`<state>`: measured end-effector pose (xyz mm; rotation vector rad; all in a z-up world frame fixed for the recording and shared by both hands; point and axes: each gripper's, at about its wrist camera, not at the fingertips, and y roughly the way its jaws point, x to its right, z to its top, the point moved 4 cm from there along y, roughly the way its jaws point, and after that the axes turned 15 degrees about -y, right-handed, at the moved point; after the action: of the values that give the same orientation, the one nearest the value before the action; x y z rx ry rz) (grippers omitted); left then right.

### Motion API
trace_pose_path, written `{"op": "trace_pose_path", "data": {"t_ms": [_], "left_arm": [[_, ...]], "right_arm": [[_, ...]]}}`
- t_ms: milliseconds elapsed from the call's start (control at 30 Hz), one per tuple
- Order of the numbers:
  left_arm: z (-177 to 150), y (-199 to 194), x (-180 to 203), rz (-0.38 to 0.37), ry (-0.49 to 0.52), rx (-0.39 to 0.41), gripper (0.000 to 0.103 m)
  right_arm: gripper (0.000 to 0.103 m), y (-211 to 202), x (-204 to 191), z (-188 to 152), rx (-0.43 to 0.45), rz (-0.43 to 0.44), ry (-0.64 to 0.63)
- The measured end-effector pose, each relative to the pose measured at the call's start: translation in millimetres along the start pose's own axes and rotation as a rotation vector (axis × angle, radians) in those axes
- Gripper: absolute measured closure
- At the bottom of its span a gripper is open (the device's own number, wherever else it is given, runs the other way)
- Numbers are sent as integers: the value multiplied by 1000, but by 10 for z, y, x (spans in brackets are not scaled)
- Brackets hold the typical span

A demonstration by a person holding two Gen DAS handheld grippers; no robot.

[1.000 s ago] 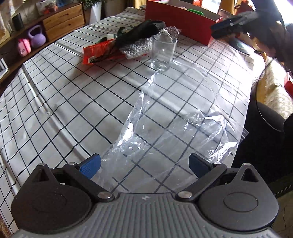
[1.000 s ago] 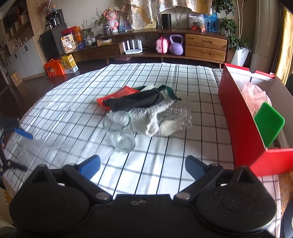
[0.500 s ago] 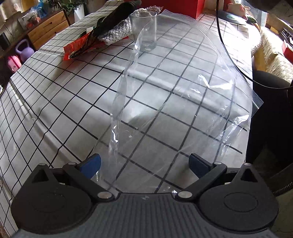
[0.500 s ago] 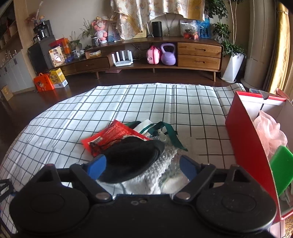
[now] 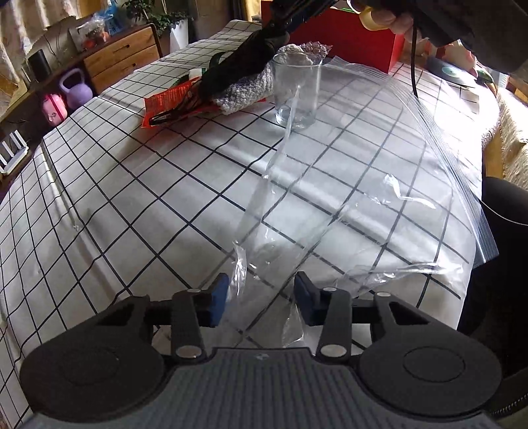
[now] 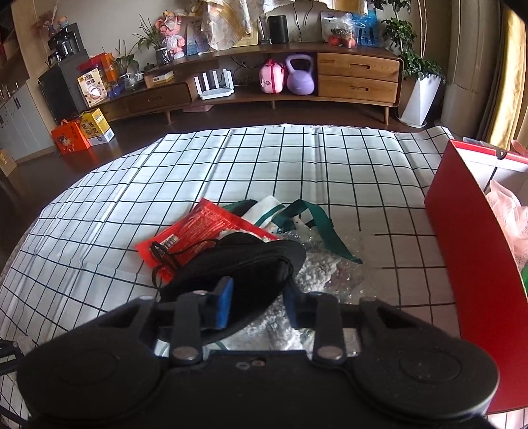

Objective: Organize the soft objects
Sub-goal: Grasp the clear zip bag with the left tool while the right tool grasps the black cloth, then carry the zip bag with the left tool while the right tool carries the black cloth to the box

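A clear zip bag [image 5: 363, 198] lies on the checked tablecloth [image 5: 132, 198], its near edge rising between the blue pads of my left gripper [image 5: 260, 297]. Those jaws are closing, with a gap still showing on each side of the plastic. Farther back is a pile: a black pouch [image 6: 244, 264] on a red packet [image 6: 194, 234], a white knitted cloth [image 5: 244, 92], bubble wrap [image 6: 330, 274] and a white bag with green straps [image 6: 274, 208]. My right gripper [image 6: 257, 297] is closing on the black pouch [image 5: 237, 69], whose near end fills the space between the pads.
An empty drinking glass [image 5: 297, 95] stands between the pile and the zip bag. A red open box [image 6: 468, 264] holding pink and green things stands at the table's right. A person's hand [image 5: 389, 16] holds the right gripper. A wooden sideboard [image 6: 356, 76] lies beyond the table.
My left jaws have narrowed around the zip bag's near edge. The right gripper has moved forward over the pile and its jaws have narrowed onto the black pouch; the glass has left its view.
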<state>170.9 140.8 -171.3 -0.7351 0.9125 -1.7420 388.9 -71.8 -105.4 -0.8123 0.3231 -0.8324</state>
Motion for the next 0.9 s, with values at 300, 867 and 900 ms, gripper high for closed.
{"op": "trace_pose_path", "data": {"t_ms": [300,867,900], "left_arm": [[123,37,21,90,-90,37,93],[503,-412,-189,143,-387,184,96],[524,-451,-192,145,-397,193,96]], "right_arm": [[92,-105,-61,19,35,-48,-64],[99,-827,61,72,222,-37,-8],[99,-873,62,76,232,-40,-10]]}}
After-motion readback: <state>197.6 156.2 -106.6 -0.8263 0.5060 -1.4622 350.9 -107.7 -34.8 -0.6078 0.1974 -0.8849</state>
